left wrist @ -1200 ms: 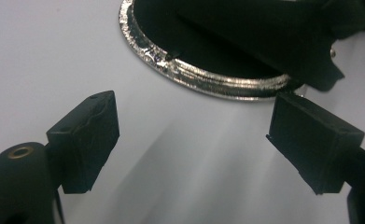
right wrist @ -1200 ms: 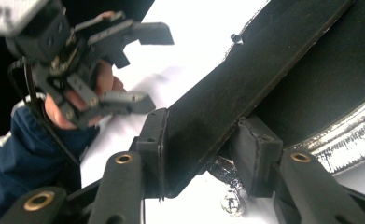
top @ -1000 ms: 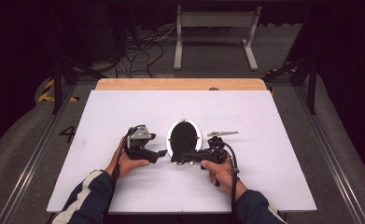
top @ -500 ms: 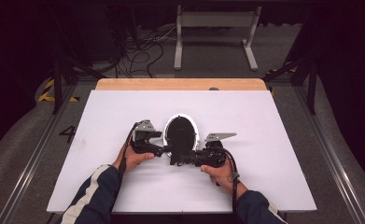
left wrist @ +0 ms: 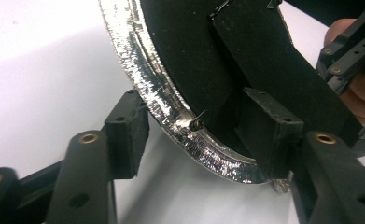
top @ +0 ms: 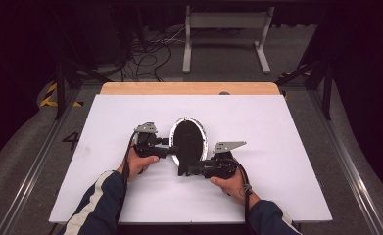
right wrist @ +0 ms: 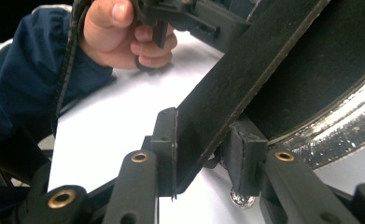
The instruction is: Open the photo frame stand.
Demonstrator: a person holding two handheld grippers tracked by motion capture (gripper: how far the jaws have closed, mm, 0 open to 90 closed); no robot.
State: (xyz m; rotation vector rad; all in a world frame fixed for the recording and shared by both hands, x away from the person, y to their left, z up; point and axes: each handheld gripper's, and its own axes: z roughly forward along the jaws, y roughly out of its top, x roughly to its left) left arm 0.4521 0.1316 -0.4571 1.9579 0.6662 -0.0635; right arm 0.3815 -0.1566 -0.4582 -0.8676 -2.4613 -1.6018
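High view, surface (top: 287, 161): a white board on a wooden top, with the work just short of its centre, towards 6 o'clock, within easy reach of both forearms.
Floor mark: a dark "4" (top: 71, 139) lies on the floor at 9 o'clock of the surface. It is the only writing I can read.
Oval frame (top: 189, 139): it has a black backing and a crinkled silver rim, and sits at the centre with its long axis running 12 to 6. It seems to be raised off the surface between the two claws, back towards the person, probably so the stand can be worked. No brand or label is legible on it.
Easel strut (right wrist: 245, 70): a flat black bar on the backing that runs down to the frame's 6 o'clock end. It is likely the part being swung out or folded.
Left claw (top: 172, 149): it comes in from the frame's 9 o'clock and its jaws have just been closing, with the frame edge between them. In the left gripper view one pad meets the silver rim and the other the backing, so it appears clamped on the frame, steadying it.
Right claw (top: 184, 170): it comes in from 5 o'clock and its jaws have also just been closing. In the right gripper view they pinch the strut from both sides, leaving the frame body free.
Rim pin (left wrist: 196, 123): a small metal stud on the silver edge, its purpose unclear.
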